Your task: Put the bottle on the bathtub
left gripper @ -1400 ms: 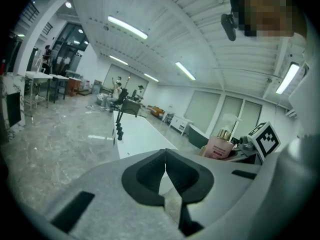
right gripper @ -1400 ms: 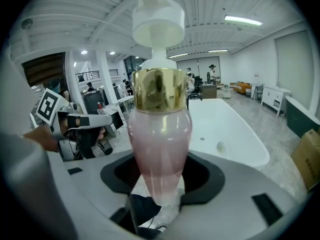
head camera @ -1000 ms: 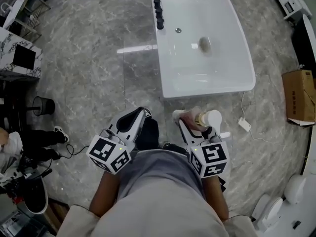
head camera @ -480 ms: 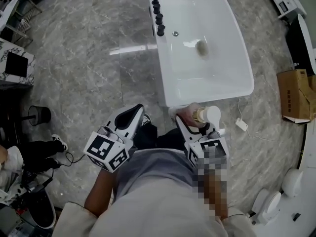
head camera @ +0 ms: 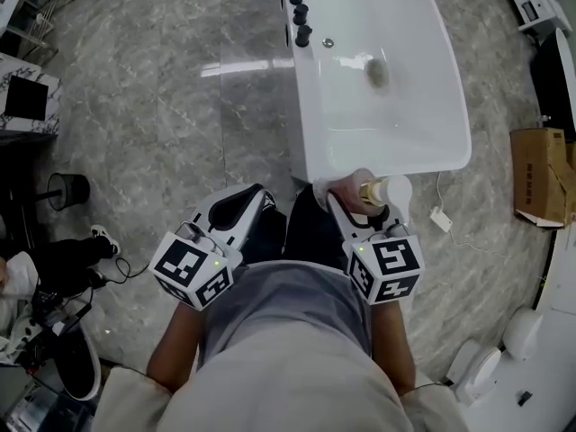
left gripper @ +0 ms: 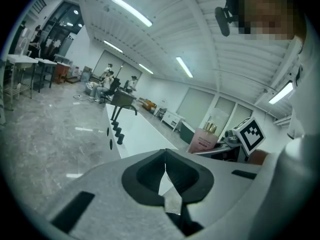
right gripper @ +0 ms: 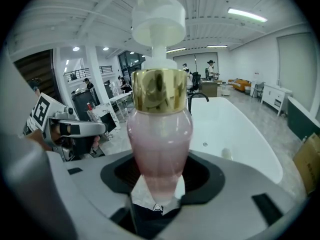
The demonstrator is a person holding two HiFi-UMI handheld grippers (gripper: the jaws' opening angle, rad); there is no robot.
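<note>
My right gripper point(head camera: 355, 207) is shut on a pink pump bottle point(right gripper: 159, 144) with a gold collar and white pump head; in the head view the bottle point(head camera: 376, 192) sits just at the near end of the white bathtub point(head camera: 450, 147). The tub stretches away ahead in the right gripper view point(right gripper: 235, 129). My left gripper point(head camera: 241, 207) is shut and empty, held over the floor left of the tub's near end. In the left gripper view its jaws meet point(left gripper: 165, 171), with the tub point(left gripper: 135, 134) beyond and the bottle point(left gripper: 206, 138) to the right.
Black tap fittings point(head camera: 300, 12) line the tub's left rim and a drain point(head camera: 376, 70) lies inside. A cardboard box point(head camera: 542, 174) stands on the marble floor at right. A black bin point(head camera: 65, 190) and a seated person's legs point(head camera: 63, 264) are at left.
The person has stepped closer to the bathtub. The bottle in my right gripper now reaches the tub's near end. The left gripper kept its place beside it.
</note>
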